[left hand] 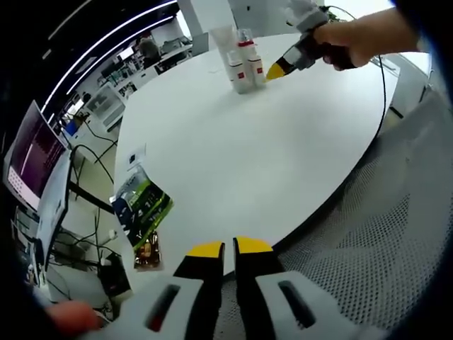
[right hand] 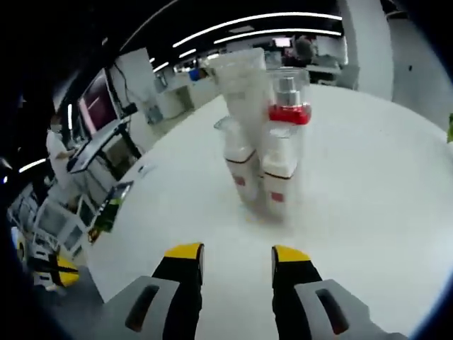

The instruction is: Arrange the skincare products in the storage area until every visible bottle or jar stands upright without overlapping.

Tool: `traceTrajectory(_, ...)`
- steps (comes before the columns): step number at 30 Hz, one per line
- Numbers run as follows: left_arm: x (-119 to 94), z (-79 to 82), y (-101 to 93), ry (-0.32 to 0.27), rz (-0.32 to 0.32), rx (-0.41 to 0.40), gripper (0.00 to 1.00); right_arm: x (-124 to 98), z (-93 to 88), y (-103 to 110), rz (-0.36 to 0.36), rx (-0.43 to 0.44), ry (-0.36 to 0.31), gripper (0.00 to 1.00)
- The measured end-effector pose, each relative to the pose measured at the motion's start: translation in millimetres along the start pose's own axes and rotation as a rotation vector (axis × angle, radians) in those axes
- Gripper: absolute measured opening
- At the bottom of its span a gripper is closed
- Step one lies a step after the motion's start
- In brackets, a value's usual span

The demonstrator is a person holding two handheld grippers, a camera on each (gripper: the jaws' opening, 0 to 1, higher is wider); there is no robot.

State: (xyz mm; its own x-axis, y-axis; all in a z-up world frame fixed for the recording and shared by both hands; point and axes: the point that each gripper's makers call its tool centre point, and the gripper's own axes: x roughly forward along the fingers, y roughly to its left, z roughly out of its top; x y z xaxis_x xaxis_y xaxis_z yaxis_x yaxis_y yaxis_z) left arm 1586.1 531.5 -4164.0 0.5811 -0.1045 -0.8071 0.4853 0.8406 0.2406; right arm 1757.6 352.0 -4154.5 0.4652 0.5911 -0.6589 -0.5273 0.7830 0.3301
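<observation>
My left gripper (left hand: 226,247) sits low at the near edge of the white counter (left hand: 233,156), its yellow-tipped jaws nearly together with nothing between them, so I read it as closed and empty. Far across the counter I see a tight cluster of bottles (left hand: 244,60) standing upright, and my right gripper (left hand: 274,70) comes in from the right in a hand (left hand: 361,39), its yellow tip just beside the cluster. I cannot tell from this view whether it touches them. A green packet (left hand: 141,202) lies flat near the counter's left edge, well apart from the bottles, and a grey mesh chair (left hand: 382,241) is at the right. A monitor (left hand: 32,156) stands off to the left beyond the counter. From the right gripper view, my right gripper (right hand: 237,253) has its jaws spread apart, holding nothing, pointed at the cluster just ahead. There I make out a clear bottle with a red collar (right hand: 287,113) at the front right, a shorter bottle with a red label (right hand: 239,163) just beside it on the left, and a tall frosted tube (right hand: 237,78) upright behind them. All three stand close together, blurred. I cannot tell if they touch one another. The counter around them is bare and white.
</observation>
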Motion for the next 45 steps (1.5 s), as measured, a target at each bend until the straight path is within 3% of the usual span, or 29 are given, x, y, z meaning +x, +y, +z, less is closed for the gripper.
traceTrajectory(3,0,-0.7,-0.1,0.003,0.000,-0.002,0.00,4,5.8,36,0.087,-0.027,0.018,0.44)
traceTrajectory(5,1,-2.3,-0.9,0.011,-0.002,-0.001,0.00,18,16.5,74,0.172,-0.020,0.061,0.49)
traceTrajectory(8,1,-3.3,-2.0,0.018,-0.006,0.000,0.00,33,35.0,113,0.219,-0.025,0.092,0.55)
traceTrajectory(14,0,-3.3,-2.7,0.018,-0.010,0.001,0.00,68,96.8,190,0.282,-0.073,0.094,0.68)
traceTrajectory(20,-1,-3.1,-1.6,0.017,-0.006,-0.006,0.00,113,127.1,253,0.283,-0.205,0.160,0.72)
traceTrajectory(23,-2,-1.0,-3.5,0.006,-0.012,0.002,0.00,138,130.1,266,0.244,-0.271,0.195,0.82)
traceTrajectory(26,-2,0.1,-5.1,0.001,-0.020,0.010,0.00,157,118.8,266,0.193,-0.244,0.269,0.84)
traceTrajectory(29,-1,-1.0,-5.3,0.009,-0.022,0.019,0.00,174,101.3,253,0.116,-0.241,0.350,0.83)
traceTrajectory(32,0,-4.2,-1.3,0.028,-0.010,0.000,0.00,191,96.1,234,0.024,-0.282,0.353,0.86)
traceTrajectory(35,-1,-3.2,-4.9,0.023,-0.020,0.021,0.00,203,77.5,219,-0.046,-0.311,0.424,0.96)
traceTrajectory(37,-2,0.7,-5.7,0.002,-0.024,0.026,0.00,210,69.8,213,-0.075,-0.309,0.454,0.97)
traceTrajectory(40,-1,0.6,-5.6,0.003,-0.025,0.023,0.00,217,55.5,213,-0.107,-0.235,0.489,0.98)
traceTrajectory(45,0,0.7,-6.3,0.000,-0.027,0.025,0.00,227,43.5,219,-0.146,-0.249,0.499,0.99)
